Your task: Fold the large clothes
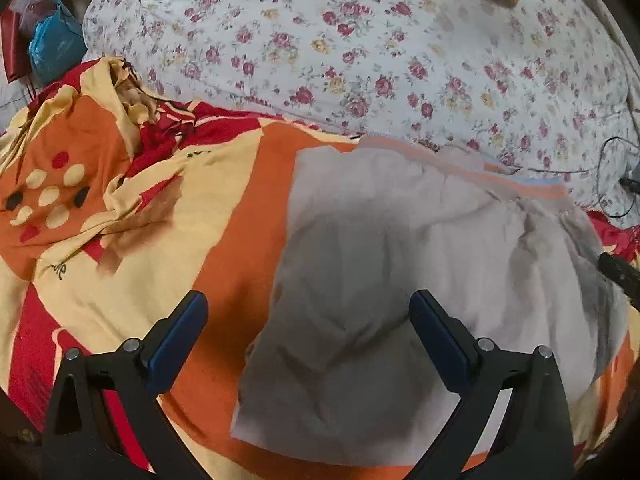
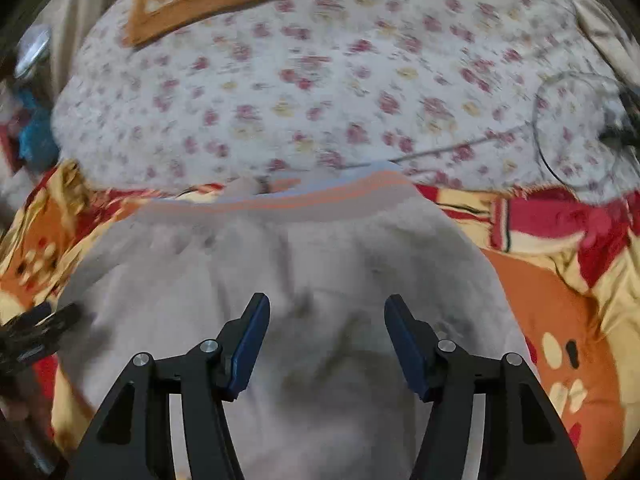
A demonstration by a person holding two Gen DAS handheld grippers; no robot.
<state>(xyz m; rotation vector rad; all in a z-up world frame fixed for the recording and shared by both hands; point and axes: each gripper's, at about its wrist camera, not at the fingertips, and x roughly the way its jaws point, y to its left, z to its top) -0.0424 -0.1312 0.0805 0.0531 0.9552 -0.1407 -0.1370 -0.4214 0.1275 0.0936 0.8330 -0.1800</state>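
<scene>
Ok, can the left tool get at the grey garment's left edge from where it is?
Probably yes: the left tool is open, the garment's left edge lies between its fingers, and nothing covers it.

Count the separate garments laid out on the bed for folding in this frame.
1: a grey garment with an orange-striped band, lying on the orange-and-yellow blanket below both open grippers. Others could be hidden in the rumpled bedding at left.

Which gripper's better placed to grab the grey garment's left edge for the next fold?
Left. The left gripper is open and straddles the grey garment's left edge over the orange blanket. The right gripper, also open, sits over mid-cloth.
</scene>
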